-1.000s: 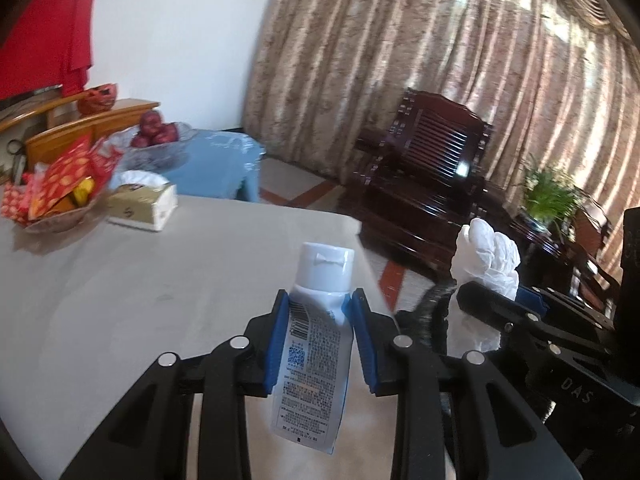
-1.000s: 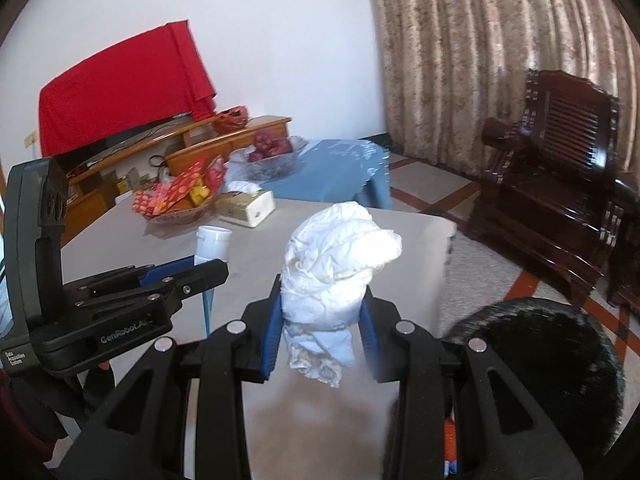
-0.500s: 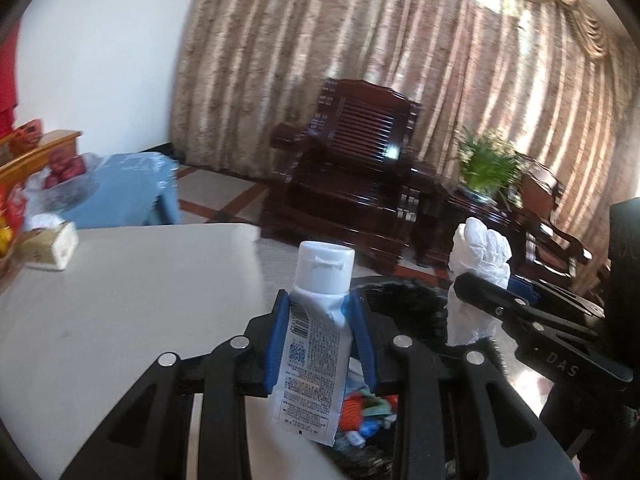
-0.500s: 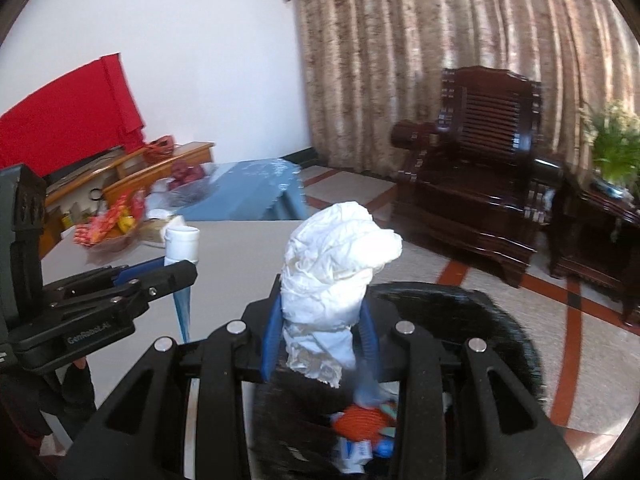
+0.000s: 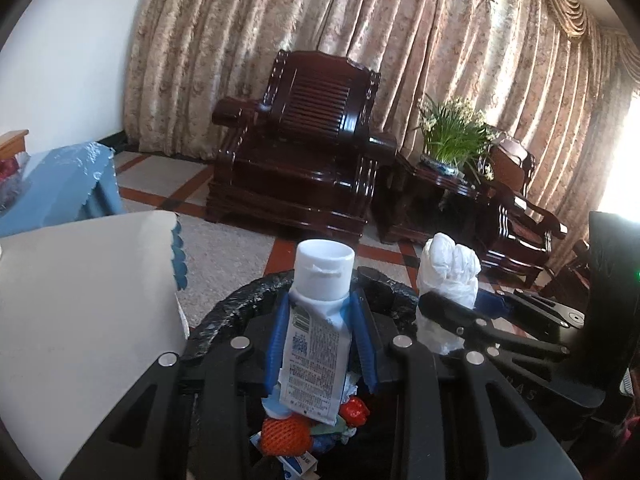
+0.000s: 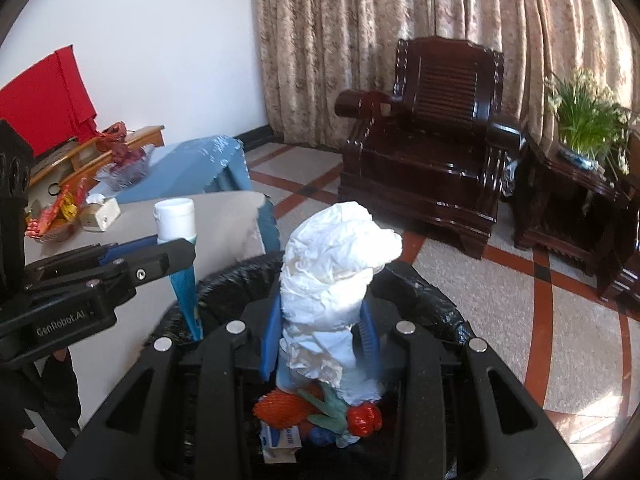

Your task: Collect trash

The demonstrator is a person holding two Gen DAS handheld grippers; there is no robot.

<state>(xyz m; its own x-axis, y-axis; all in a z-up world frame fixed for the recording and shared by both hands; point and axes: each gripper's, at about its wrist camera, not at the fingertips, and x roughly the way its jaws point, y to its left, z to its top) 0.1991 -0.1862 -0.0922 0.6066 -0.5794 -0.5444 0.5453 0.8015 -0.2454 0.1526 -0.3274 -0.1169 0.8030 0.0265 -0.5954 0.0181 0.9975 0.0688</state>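
My left gripper (image 5: 320, 340) is shut on a white squeeze tube (image 5: 316, 344) with a white cap, held upright over the black-lined trash bin (image 5: 224, 312). My right gripper (image 6: 320, 336) is shut on a crumpled white tissue wad (image 6: 332, 264), also over the bin (image 6: 432, 292). The bin holds an orange net, red scraps and a small blue-white box (image 6: 280, 440). In the right wrist view the left gripper (image 6: 176, 256) and its tube (image 6: 176, 216) are at the left. In the left wrist view the right gripper (image 5: 452, 312) with the tissue (image 5: 448, 272) is at the right.
The grey table (image 5: 80, 300) lies left of the bin, with a tissue box (image 6: 100, 212) and snack basket (image 6: 52, 220) farther back. Dark wooden armchairs (image 5: 300, 160), a side table with a plant (image 5: 452, 136) and curtains stand beyond the tiled floor.
Both grippers have swung right, away from the table, and now hang over the trash bin, each with its item in hold. The bin's contents have come into view.
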